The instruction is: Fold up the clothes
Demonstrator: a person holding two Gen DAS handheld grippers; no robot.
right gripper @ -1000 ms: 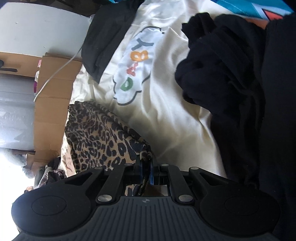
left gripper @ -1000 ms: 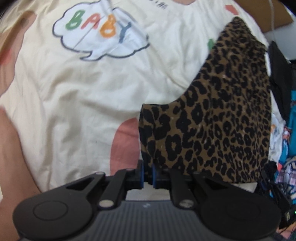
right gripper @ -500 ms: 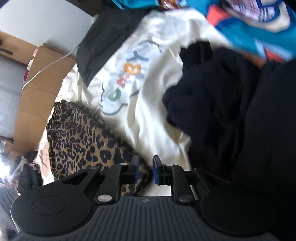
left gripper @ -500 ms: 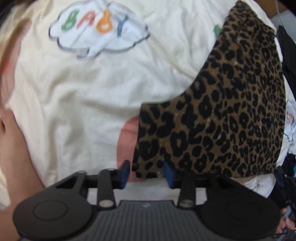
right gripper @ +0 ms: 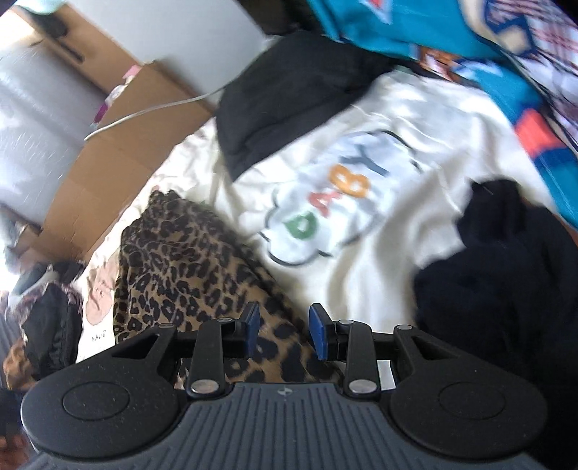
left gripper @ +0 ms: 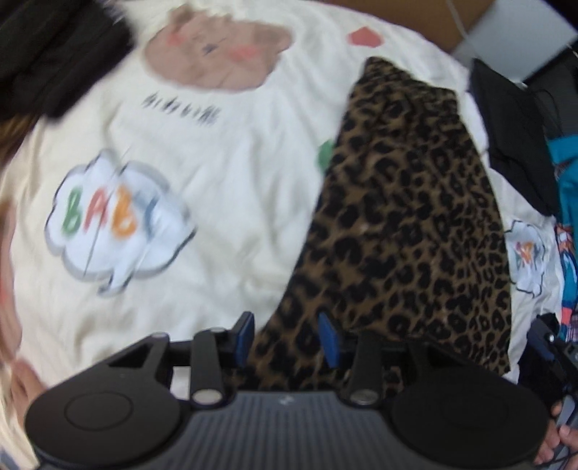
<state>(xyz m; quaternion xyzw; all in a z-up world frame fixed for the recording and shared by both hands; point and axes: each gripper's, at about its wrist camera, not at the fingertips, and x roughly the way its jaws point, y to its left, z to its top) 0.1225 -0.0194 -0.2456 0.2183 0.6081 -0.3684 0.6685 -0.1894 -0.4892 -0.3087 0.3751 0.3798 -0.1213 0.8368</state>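
Both hand-held grippers (left gripper: 285,338) (right gripper: 283,332) agape, unclamped over leopard-print garment (left gripper: 404,231); near hem hidden.

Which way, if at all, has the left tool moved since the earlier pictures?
Yes. The left tool has pulled back from the BABY cloud print. Its jaws have just been opening and now stand open over the leopard-print garment, not pressing it.

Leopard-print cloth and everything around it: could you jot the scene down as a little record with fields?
garment: leopard-print cloth, lying folded on the sheet
surface: cream sheet printed with "BABY" clouds
left tongs: open, just released, cloth edge below
right tongs: open, just released, cloth edge below
nearby: black clothes, teal patterned fabric, cardboard box
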